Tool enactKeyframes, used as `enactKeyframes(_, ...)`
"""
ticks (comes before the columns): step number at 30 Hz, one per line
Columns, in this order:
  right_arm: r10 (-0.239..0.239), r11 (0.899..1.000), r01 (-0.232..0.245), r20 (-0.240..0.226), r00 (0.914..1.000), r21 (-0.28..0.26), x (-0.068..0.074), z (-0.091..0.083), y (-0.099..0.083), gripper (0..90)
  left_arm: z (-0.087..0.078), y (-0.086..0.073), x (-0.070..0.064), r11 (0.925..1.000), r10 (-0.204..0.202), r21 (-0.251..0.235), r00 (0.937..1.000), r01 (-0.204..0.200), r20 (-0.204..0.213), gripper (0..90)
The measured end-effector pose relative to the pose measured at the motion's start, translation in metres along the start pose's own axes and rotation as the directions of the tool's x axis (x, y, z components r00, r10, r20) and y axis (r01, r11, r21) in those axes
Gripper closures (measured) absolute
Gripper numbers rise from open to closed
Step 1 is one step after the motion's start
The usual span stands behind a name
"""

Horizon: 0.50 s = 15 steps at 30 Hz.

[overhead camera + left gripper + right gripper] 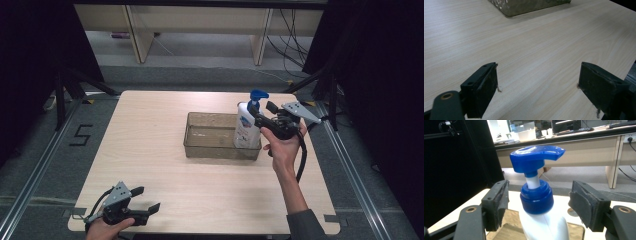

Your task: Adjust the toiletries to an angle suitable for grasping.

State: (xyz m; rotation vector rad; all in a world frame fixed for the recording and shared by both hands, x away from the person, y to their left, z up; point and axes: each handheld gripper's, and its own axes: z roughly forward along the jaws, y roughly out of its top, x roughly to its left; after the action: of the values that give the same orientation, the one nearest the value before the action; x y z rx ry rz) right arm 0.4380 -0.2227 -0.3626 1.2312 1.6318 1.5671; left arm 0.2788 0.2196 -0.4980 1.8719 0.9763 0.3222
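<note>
Pale wood-grain table (150, 150) fills the working area, with grey floor and the legs of a desk beyond its far edge, and a clear, brownish plastic bin (210, 136) sits near the middle of it as the landmark for everything else. At the right end of the bin stands a white pump bottle (246, 127) with a blue pump head (536, 157); from the high view its base appears to be inside the bin, though whether it rests on the bottom cannot be told. The right gripper (265, 114) is at the bottle from the bin's right side, and in the right gripper view its jaws stand apart on either side of the blue collar (537, 198) without touching it. The left gripper (146, 200) waits well to the near left of the bin, low over bare table, jaws spread wide and holding nothing. The step in hand looks like either letting go of the bottle in the bin or coming in to take it. A grasp would call for closing squarely on the neck below the pump head; a release would call for backing straight away without tipping the bottle.
</note>
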Motion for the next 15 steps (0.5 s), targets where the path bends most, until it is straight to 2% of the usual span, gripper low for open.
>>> enactKeyframes(1, 0.002, 1.0, -0.002, 0.011, 0.9999, -0.003, 0.0, -0.001, -0.001, 31.6, 0.0, 0.0, 0.0, 1.0, 0.0, -0.003, 1.0, 0.0, 0.001, 15.1)
enactKeyframes(5, 0.014, 1.0, -0.014, -0.001, 0.9999, -0.01, -0.001, -0.004, -0.003, 31.0, 0.0, 0.0, 0.001, 1.0, 0.004, -0.006, 0.9999, -0.004, 0.009, 15.1)
enactKeyframes(7, 0.011, 1.0, -0.011, 0.018, 0.9998, -0.007, -0.002, -0.006, -0.004, 30.9, 0.0, 0.0, 0.001, 1.0, 0.008, -0.003, 0.9999, -0.008, 0.008, 15.1)
enactKeyframes(8, 0.027, 1.0, -0.027, -0.001, 0.9996, -0.009, -0.002, -0.007, -0.004, 30.7, 0.0, 0.0, 0.001, 1.0, 0.008, -0.003, 0.9999, -0.008, 0.008, 15.1)
enactKeyframes(11, 0.016, 1.0, -0.016, 0.008, 0.9998, -0.013, -0.002, -0.009, -0.006, 30.6, 0.0, 0.0, 0.0, 1.0, 0.004, -0.004, 1.0, -0.004, 0.002, 15.1)
enactKeyframes(14, 0.024, 1.0, -0.024, 0.008, 0.9997, -0.008, 0.0, -0.011, -0.007, 30.5, 0.0, 0.0, 0.001, 1.0, 0.009, -0.002, 0.9999, -0.009, 0.008, 15.1)
enactKeyframes(15, 0.022, 0.999, -0.022, -0.004, 0.9998, -0.024, -0.001, -0.01, -0.008, 30.5, 0.0, 0.0, 0.001, 1.0, 0.009, -0.003, 0.9999, -0.009, 0.008, 15.1)
